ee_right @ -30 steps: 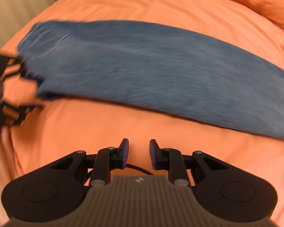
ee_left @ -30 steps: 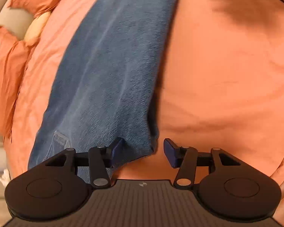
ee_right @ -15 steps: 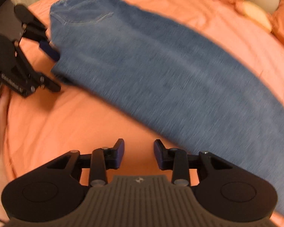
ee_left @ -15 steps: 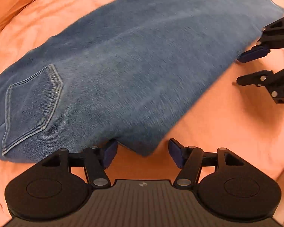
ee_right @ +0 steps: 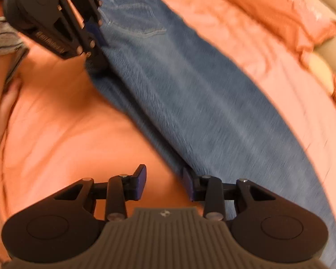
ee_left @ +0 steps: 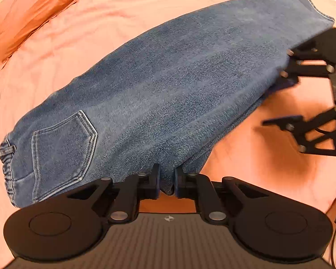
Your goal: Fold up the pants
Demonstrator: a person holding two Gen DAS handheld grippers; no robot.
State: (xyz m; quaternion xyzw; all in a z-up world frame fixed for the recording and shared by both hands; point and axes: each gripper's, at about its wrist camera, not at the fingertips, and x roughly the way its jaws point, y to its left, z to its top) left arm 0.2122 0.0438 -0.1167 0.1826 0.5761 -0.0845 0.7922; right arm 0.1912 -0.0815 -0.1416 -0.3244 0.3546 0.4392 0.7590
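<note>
One pair of jeans, two tongs, one orange bedspread, two orange pillows.

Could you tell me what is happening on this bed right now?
A person is folding a pair of blue denim jeans on an orange bedsheet, with handheld tongs in each hand. The left tongs have just closed on the near edge of the jeans, below the back pocket. The right tongs stand open at the edge of the leg, gripping nothing yet.
</note>
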